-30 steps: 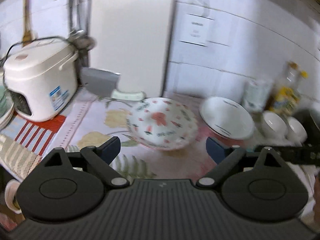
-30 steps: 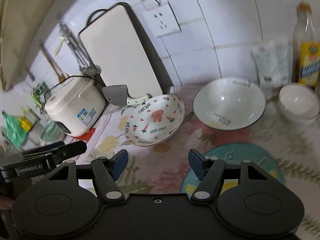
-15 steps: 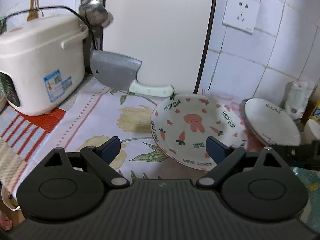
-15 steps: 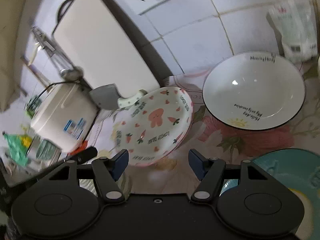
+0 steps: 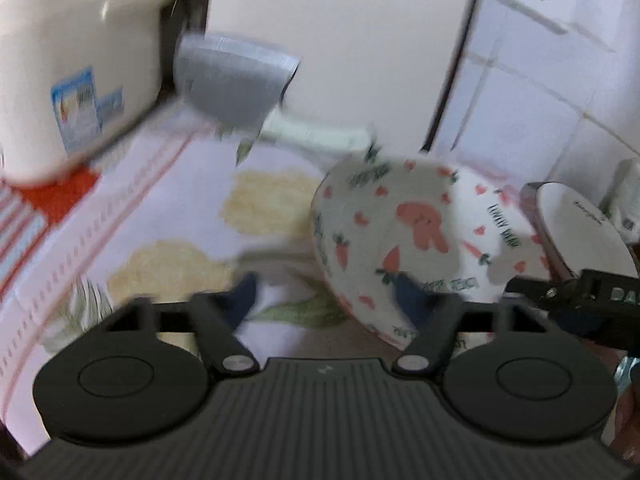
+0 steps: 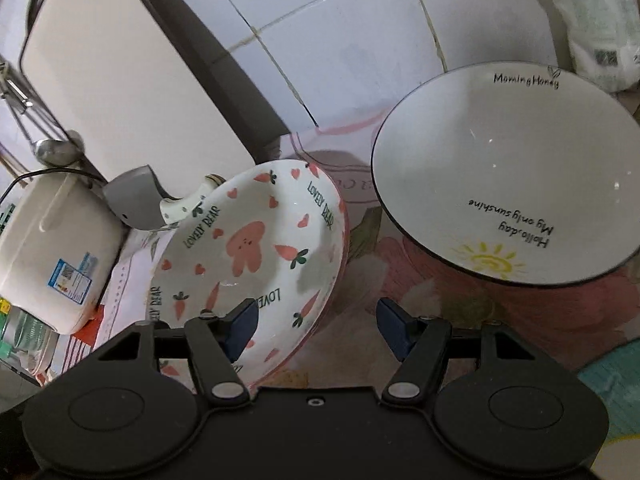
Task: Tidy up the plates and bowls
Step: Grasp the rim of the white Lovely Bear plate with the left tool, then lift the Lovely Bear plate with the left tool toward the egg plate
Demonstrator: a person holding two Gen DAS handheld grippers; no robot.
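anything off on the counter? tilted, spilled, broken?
The bear-print plate sits tilted, far edge propped up rather than flat. A cleaver lies loose right behind it, handle touching or overlapping its rim. No spills or damage visible.

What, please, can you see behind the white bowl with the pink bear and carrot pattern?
Behind the white bear-patterned bowl lies a grey cleaver with a pale handle, its handle end hidden by the rim. Further back a white cutting board leans on the tiled wall.
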